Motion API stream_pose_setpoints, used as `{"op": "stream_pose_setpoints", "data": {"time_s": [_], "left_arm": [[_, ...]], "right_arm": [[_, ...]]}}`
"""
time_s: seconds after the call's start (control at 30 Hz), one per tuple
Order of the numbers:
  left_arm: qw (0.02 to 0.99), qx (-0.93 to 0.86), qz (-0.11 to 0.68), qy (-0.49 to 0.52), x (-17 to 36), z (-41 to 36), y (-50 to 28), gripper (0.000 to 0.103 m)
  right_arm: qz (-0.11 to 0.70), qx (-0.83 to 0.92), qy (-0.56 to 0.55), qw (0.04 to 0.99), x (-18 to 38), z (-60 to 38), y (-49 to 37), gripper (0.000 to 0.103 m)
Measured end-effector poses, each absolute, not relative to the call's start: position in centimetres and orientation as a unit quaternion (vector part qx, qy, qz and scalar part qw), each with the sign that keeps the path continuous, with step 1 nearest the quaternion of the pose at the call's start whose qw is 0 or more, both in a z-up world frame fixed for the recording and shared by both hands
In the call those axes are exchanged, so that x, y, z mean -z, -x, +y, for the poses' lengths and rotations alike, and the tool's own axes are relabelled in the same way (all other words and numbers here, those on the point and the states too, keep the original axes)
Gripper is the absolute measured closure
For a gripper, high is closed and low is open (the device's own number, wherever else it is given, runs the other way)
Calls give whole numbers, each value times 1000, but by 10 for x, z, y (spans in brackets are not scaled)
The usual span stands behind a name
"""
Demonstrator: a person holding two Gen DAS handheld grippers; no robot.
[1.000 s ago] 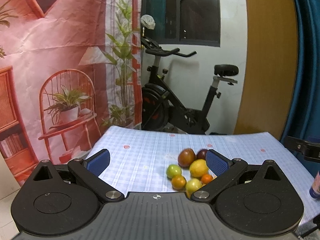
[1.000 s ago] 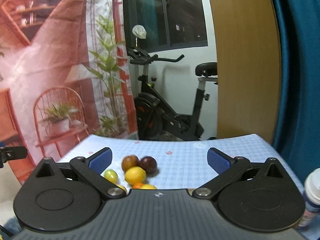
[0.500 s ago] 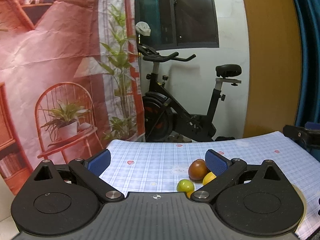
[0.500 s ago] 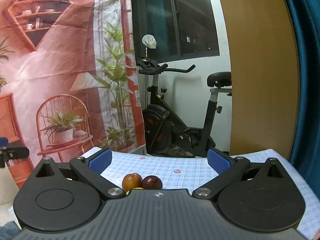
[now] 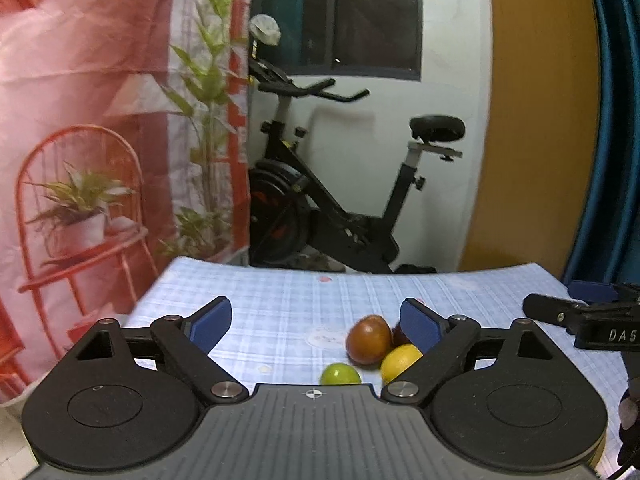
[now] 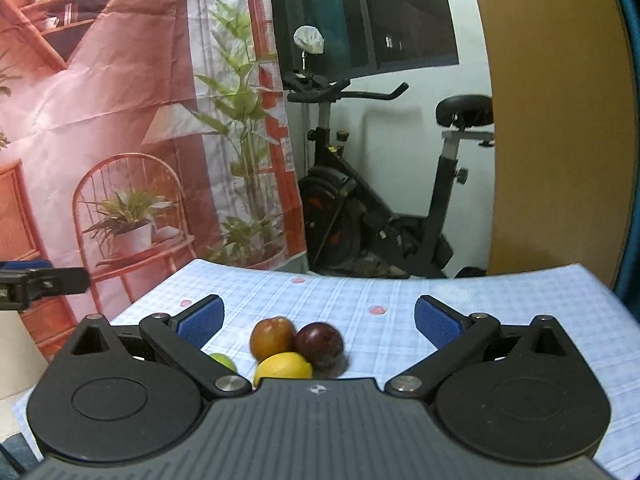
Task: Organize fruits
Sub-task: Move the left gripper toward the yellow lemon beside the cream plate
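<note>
My left gripper (image 5: 316, 320) has just been closing a little but its jaws are wide apart with nothing between the pads; my right gripper (image 6: 318, 316) gapes open, empty too. Just ahead on the checked tablecloth (image 6: 500, 292) the fruits cluster touching: green lime (image 5: 340, 374), yellow lemon (image 6: 284, 366), brown plum (image 6: 273, 338), dark plum (image 6: 320, 344). Exercise bike (image 5: 340, 200) stands beyond the table.

each gripper has a matte black body: a ribbed grey-black centre plate with a small white crosshair mark, flanked by two rounded lobes with shallow round recesses. black link arms pivot on silver screws and end in blue textured pads (image 5: 210, 322). the right gripper (image 5: 580, 318), seen from the left wrist, bears white letters "das" on its black side.
</note>
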State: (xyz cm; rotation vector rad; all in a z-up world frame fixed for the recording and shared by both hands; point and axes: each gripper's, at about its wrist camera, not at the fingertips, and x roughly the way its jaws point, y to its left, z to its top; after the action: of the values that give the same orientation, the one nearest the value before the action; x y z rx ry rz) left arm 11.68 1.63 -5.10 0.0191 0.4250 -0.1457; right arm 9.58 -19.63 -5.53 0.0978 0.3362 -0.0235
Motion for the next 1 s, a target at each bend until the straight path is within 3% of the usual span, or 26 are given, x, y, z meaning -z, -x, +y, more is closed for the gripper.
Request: {"op": "stream_pose_setpoints", "data": {"time_s": [0.2, 0.27, 0.83, 1.0], "left_arm": [[969, 97, 229, -16, 71, 12, -127, 11], [964, 115, 240, -19, 75, 12, -132, 16], [941, 127, 309, -52, 84, -9, -155, 15], [936, 140, 321, -33, 82, -4, -171, 15]], "right_arm": [[201, 25, -42, 978, 76, -196, -102, 1], [211, 23, -46, 976, 79, -201, -102, 1], [276, 12, -41, 960, 96, -219, -104, 1], [294, 6, -23, 956, 97, -222, -107, 6]]}}
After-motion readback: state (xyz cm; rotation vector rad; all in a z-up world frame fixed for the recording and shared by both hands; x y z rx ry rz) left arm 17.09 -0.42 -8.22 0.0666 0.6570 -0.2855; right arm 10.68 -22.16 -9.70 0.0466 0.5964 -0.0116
